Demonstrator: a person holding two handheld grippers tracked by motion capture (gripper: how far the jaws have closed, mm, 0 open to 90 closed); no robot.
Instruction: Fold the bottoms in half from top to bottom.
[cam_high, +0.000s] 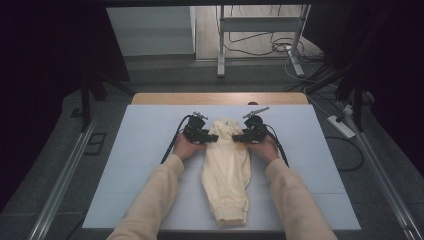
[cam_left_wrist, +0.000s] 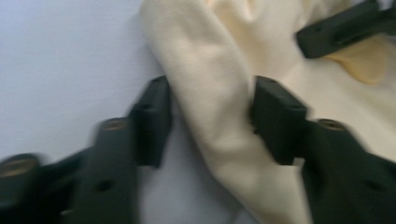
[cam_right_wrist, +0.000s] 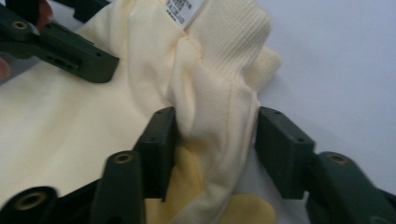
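From above, the pale blue surface (cam_high: 140, 150) carries a cream garment (cam_high: 226, 170) lying lengthwise at its middle, ribbed cuff nearest the person. The left hand-held gripper (cam_high: 212, 137) and right hand-held gripper (cam_high: 238, 138) meet at its far end. Each gripper view shows what the high view cannot: jaws spread, a soft fold of fabric bunched between them. The right gripper view catches a white label (cam_right_wrist: 183, 10), print too small to read.
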